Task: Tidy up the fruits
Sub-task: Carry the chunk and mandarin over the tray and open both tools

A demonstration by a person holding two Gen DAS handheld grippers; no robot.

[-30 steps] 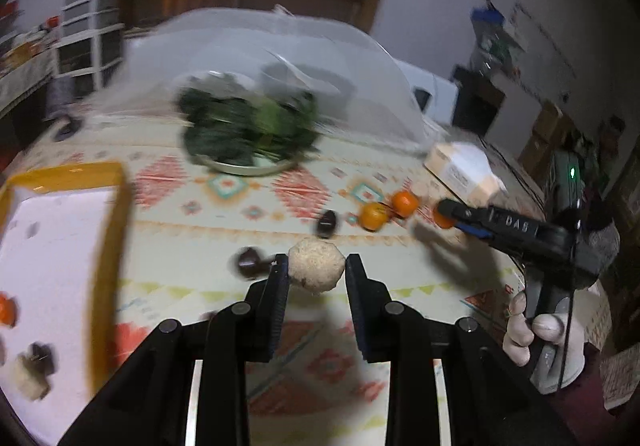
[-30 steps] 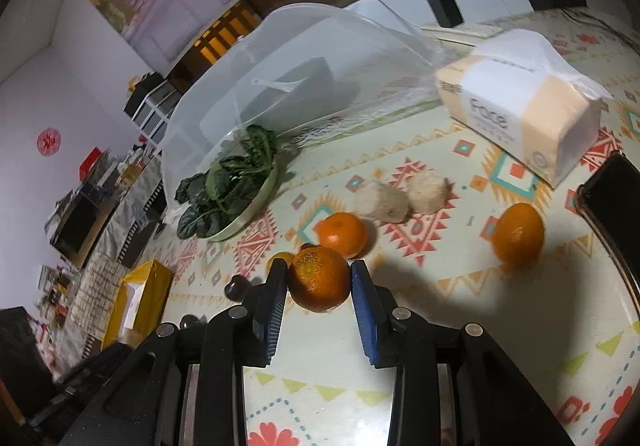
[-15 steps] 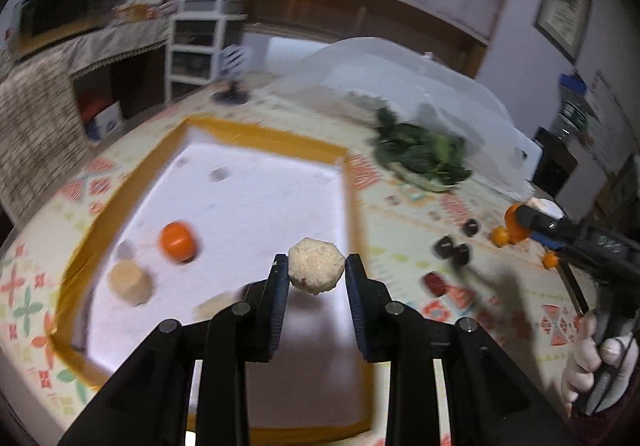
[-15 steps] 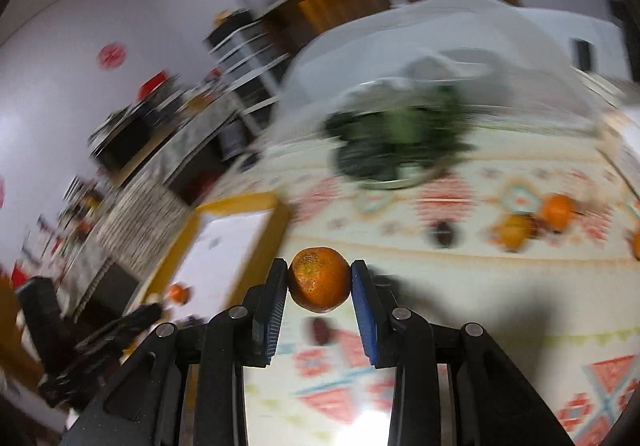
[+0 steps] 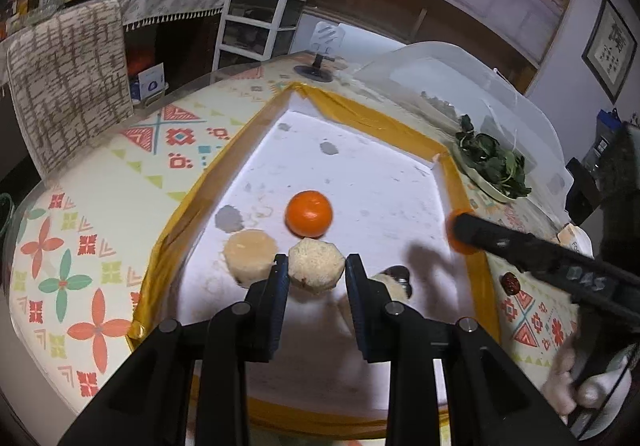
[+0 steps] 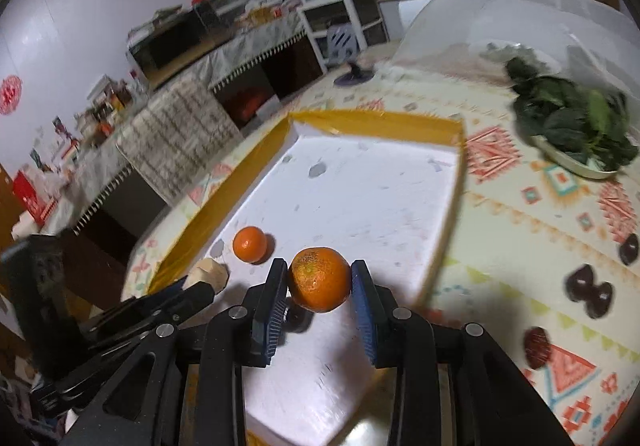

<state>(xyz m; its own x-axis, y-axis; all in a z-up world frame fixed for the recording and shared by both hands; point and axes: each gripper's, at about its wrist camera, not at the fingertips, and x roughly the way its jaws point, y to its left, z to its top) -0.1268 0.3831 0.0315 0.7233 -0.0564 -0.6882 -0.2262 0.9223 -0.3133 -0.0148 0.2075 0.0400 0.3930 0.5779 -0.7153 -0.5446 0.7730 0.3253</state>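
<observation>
My table (image 5: 100,206) carries a patterned cloth, and on it sits the tray (image 5: 224,162) – white floor, yellow rim – which fills most of both views. Beyond the tray I see a clear dome cover (image 6: 520,10) and a plate of greens (image 6: 572,130) just in front of it.

My left gripper (image 5: 317,269) hangs over the near part of the tray, its jaws clamped on a pale peeled chunk (image 5: 316,264). Just left of it a second pale chunk (image 5: 250,256) rests on the tray floor, and a loose orange (image 5: 309,214) lies just beyond them, also inside the tray. Something dark and pale lies by the right finger, partly hidden – I cannot tell what it is.

My right gripper (image 6: 319,280) is above the tray's near right edge, jaws pressed against a mandarin (image 6: 319,279) held clear of the floor. Off the tray, on the cloth to the right, I see a few dark fruits (image 6: 588,288) and a reddish one (image 6: 537,347).
</observation>
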